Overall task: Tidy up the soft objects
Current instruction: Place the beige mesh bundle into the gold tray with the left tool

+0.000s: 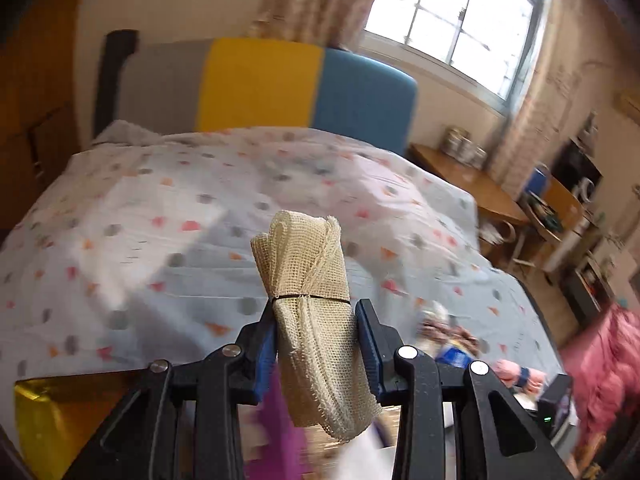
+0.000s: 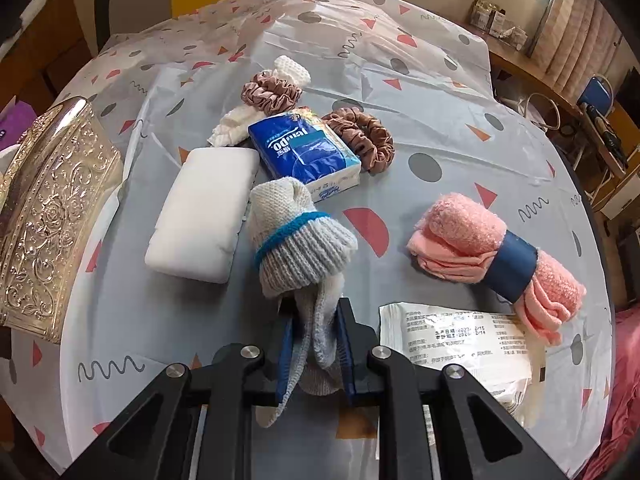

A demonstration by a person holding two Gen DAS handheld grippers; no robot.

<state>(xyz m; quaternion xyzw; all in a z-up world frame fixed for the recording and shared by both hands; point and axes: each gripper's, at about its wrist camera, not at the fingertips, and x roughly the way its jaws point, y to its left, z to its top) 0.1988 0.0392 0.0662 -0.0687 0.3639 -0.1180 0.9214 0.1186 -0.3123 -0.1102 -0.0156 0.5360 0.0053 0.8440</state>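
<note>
Left gripper (image 1: 316, 320) clamps beige mesh roll (image 1: 310, 280) mid-body, raised over bed (image 1: 140, 208) for carrying; right gripper (image 2: 314, 320) pinches knit glove bundle (image 2: 298, 240) by loose end, bundle on sheet beside tissue pack (image 2: 306, 152)

Beige mesh cloth roll (image 1: 310, 308), black-banded, upright; knit gloves bundle (image 2: 298, 248), blue-banded; pink towel roll (image 2: 492, 248) on bed.

both wrist views over bed (image 1: 160, 208)
</note>
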